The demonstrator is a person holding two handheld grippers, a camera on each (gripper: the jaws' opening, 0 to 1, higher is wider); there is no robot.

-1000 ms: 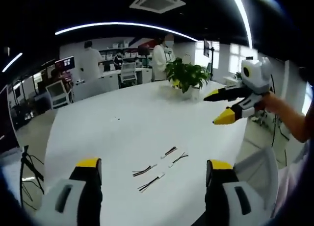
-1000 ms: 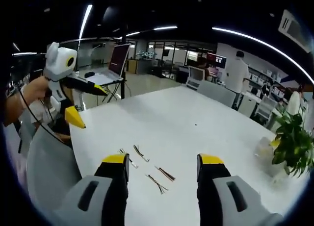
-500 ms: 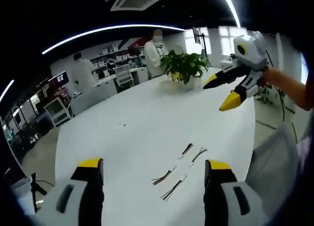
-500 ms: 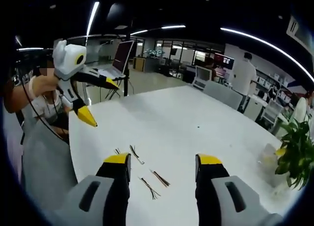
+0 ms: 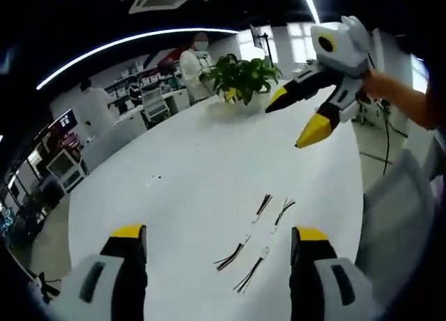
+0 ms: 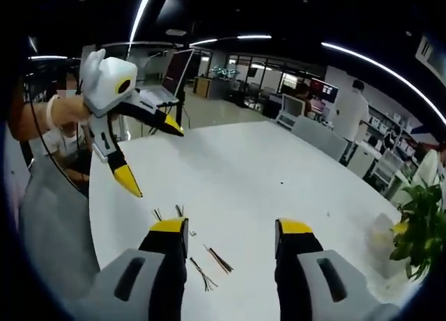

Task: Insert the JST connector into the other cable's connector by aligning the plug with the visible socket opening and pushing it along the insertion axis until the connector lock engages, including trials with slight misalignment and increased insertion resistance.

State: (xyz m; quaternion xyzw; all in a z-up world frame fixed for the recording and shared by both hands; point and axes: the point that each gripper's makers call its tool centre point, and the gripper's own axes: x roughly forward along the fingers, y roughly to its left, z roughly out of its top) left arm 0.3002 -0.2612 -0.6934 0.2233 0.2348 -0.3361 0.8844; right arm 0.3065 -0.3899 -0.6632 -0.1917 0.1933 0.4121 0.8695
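Several short black-wired JST cables with white connectors lie loose on the white table [image 5: 195,161]: one pair [image 5: 273,208] farther off, another pair [image 5: 242,260] nearer. My left gripper [image 5: 219,235] hovers above them, open, with nothing between its yellow-tipped jaws. The right gripper [image 5: 284,126] hangs open in the air over the table's far right side, held by a hand. In the right gripper view the same cables [image 6: 209,264] lie just ahead of the open right gripper [image 6: 230,228], two more cable ends [image 6: 167,213] peek beside its left jaw, and the open left gripper [image 6: 160,163] hangs above the table edge.
A potted plant [image 5: 240,77] stands at the table's far end, also at the right rim [image 6: 414,227]. Grey chair backs [image 5: 397,216] [image 6: 49,230] sit at the table edge. A laptop on a stand [image 6: 167,81], desks and people in white coats [image 6: 352,112] are beyond.
Both hands have swung, so the views shifted. Each gripper now looms larger and farther in over the table in the other's view. The cables lie as before; both grippers stay open.
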